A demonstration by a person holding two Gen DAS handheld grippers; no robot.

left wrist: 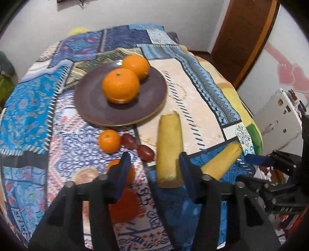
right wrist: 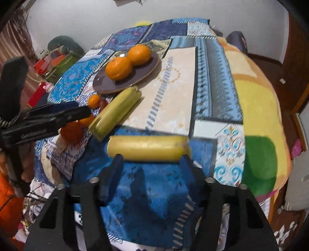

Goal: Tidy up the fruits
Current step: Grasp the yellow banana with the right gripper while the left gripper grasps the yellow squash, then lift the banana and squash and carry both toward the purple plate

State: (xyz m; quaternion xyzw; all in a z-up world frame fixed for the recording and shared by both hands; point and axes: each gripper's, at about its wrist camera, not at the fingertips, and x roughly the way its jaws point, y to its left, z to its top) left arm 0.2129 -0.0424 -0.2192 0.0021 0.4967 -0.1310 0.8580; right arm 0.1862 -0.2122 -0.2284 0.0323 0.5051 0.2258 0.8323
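Left wrist view: two large oranges (left wrist: 120, 86) touching each other on a dark purple plate (left wrist: 92, 104), toward the far middle of a patchwork tablecloth (left wrist: 25, 115). Just in front of the plate, a small orange (left wrist: 109, 141) with two dark red fruits (left wrist: 139, 147) beside it (plums or dates, cannot tell which). Nearer still, another orange (left wrist: 130, 171) half hidden behind the left fingertip, and below it a red-orange fruit (left wrist: 124, 206) blurred by closeness. Between the fingers of the left gripper (left wrist: 153, 164), a yellow-green banana (left wrist: 169, 146) lying lengthwise, pointing away toward the plate, with the jaws spread wide around it and not pressing it, the right finger close against its side. To the right, a second yellow banana (left wrist: 222, 160) lying at a slant on the cloth, with the tip of the right gripper (left wrist: 258, 160) just beyond it. Right wrist view: the yellow banana (right wrist: 147, 147) lying crosswise just past the fingertips of the right gripper (right wrist: 150, 162), jaws wide apart and holding nothing, each tip near one end of the fruit. Farther off, the greenish banana (right wrist: 115, 114) angled toward the plate (right wrist: 104, 85), with the left gripper (right wrist: 63, 112) reaching in from the left edge over the small fruits. Beyond the table, a white wall (right wrist: 87, 17) and cluttered floor.
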